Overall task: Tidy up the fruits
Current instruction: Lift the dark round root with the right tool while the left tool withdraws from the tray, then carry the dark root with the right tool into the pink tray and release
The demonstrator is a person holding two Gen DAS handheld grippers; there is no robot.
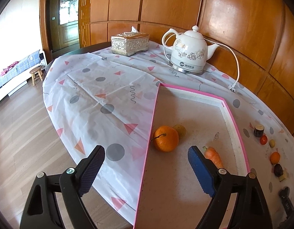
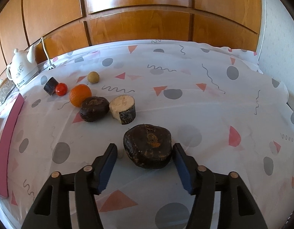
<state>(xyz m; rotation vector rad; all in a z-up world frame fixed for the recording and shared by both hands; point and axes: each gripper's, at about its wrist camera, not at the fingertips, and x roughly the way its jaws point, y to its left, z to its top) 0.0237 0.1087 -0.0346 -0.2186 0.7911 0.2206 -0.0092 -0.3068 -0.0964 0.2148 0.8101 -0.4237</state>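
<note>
My right gripper is open around a dark, rough lump that rests on the tablecloth; a gap shows at the left pad, and the right pad stands close beside it. Behind it lie a second dark lump, a pale cut chunk, an orange, a red tomato, a dark block and a small yellowish fruit. My left gripper hangs open and empty over the left rim of the pink tray. Inside the tray are an orange, a small greenish fruit and a carrot.
A white kettle with its cord and a silver tissue box stand at the back of the round table. Wood panelling runs behind the table. A stool and a bench stand on the floor at the left.
</note>
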